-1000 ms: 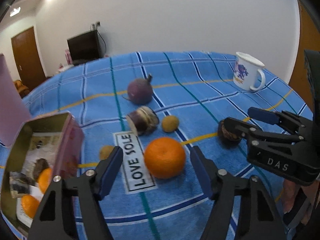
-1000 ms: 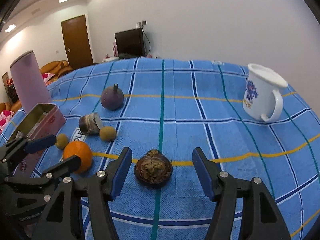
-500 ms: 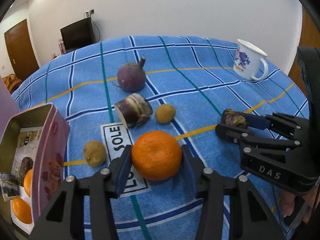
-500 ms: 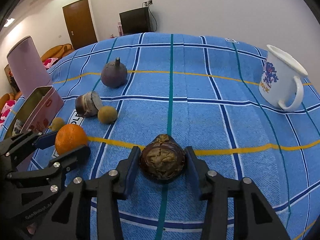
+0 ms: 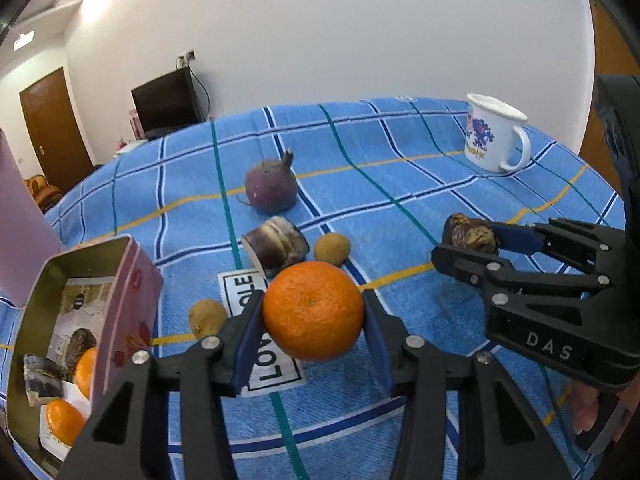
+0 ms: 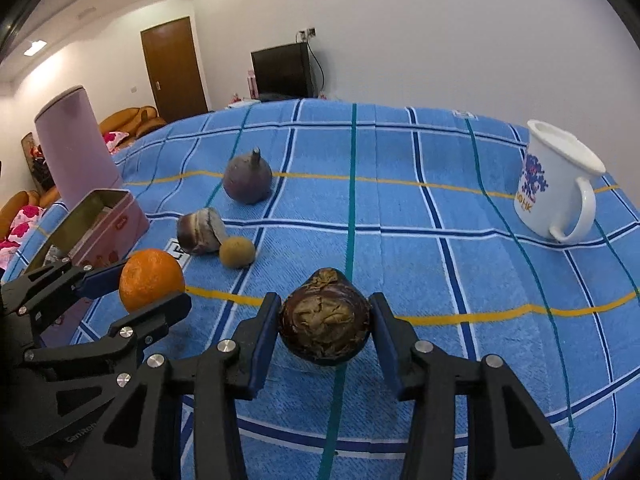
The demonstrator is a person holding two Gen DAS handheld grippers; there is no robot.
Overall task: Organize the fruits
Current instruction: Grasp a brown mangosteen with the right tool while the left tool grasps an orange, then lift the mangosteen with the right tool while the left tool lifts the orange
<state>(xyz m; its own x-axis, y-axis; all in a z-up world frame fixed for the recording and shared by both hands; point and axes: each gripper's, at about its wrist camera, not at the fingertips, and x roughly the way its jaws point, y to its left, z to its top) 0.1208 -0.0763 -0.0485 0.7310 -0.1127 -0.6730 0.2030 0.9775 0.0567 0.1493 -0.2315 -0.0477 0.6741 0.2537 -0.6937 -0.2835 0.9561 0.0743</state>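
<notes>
While both tongs are clamped on fruit, the two views split the detail between them. The left tongs [image 5: 313, 326] have their blue pads pressed on either side of an orange [image 5: 313, 310] — round, bright, finely dimpled, with a small dark navel facing the camera — and it appears raised above the blue checked cloth [image 5: 400, 152] of the tabletop, near the front edge. The right tongs [image 6: 325, 328] are closed on a dark brown-purple fruit [image 6: 325, 317] with a wrinkled, tan, dried-looking face; its underside sits just over a green stripe of the cloth.

Only the left wrist view looks into the open pink tin [image 5: 132, 300] at the left edge: two more oranges, a dark round fruit and a cut dark piece lie on its paper lining. It also shows a small tan fruit [image 5: 207, 318] just beside a white label [image 5: 260, 344] printed in black letters, which the orange partly hides. From the right wrist view the tin's inside is barely visible, but the tall pink cylinder [image 6: 76, 148] behind it stands whole.

Both views show a purple bulb with a stem [image 6: 248, 180] toward the middle, a cut dark chunk [image 6: 200, 230] touching or nearly touching a brownish round fruit [image 6: 237, 252], and a white mug [image 6: 558, 188] near the far right edge — handle turned right.
</notes>
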